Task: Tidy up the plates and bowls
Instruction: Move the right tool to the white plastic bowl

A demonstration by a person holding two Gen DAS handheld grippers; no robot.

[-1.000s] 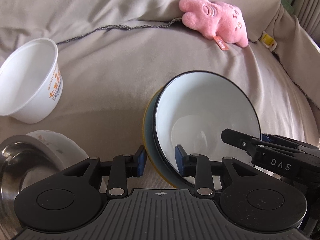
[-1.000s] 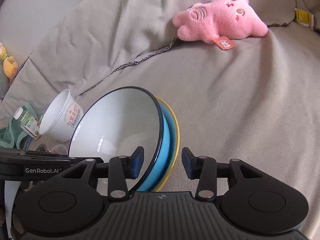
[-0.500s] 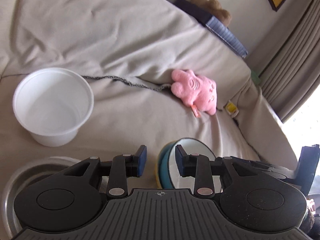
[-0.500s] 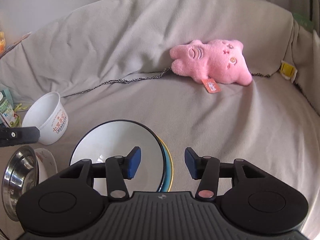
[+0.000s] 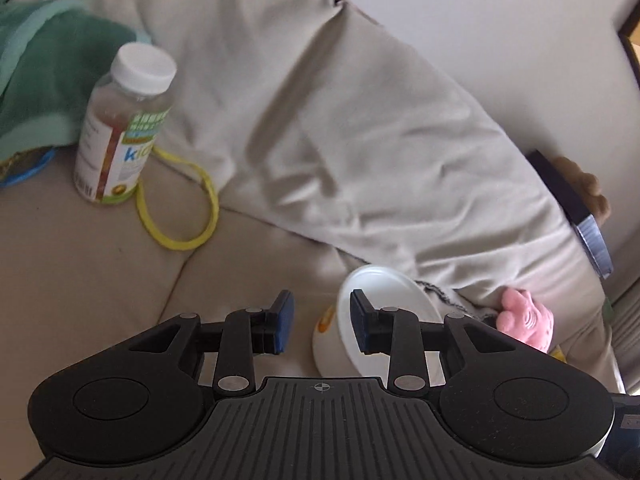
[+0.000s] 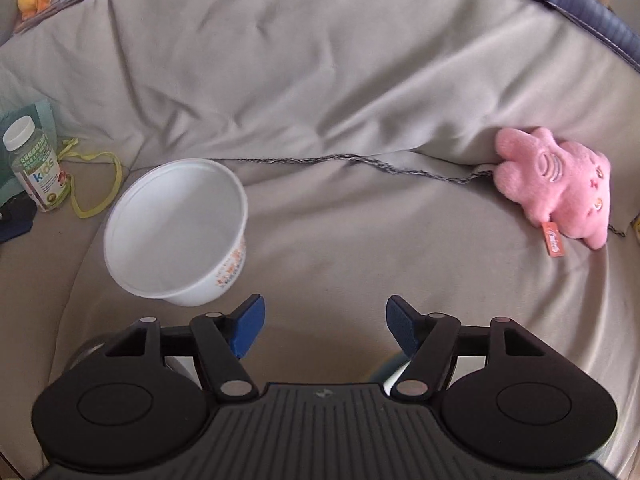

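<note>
A white paper bowl (image 6: 176,232) with orange print lies tilted on the beige sofa cover (image 6: 360,260). In the left wrist view the same bowl (image 5: 384,320) sits just ahead of my left gripper (image 5: 322,326), its rim by the right finger; the gripper is open and empty. My right gripper (image 6: 322,326) is open wide and empty, with the bowl up and left of its left finger. A sliver of steel bowl (image 6: 90,350) and of a blue-rimmed dish (image 6: 390,364) shows behind the right gripper's fingers.
A pink plush toy (image 6: 556,188) lies at the right by the back cushion. A vitamin bottle (image 5: 124,124), a yellow cord loop (image 5: 180,208) and green cloth (image 5: 44,76) lie at the left. A dark book (image 5: 572,208) rests on the sofa back.
Both grippers have let go of the stacked blue-rimmed bowls and pulled up and back. The left view has swung left toward the bottle; the right gripper has opened wider.
</note>
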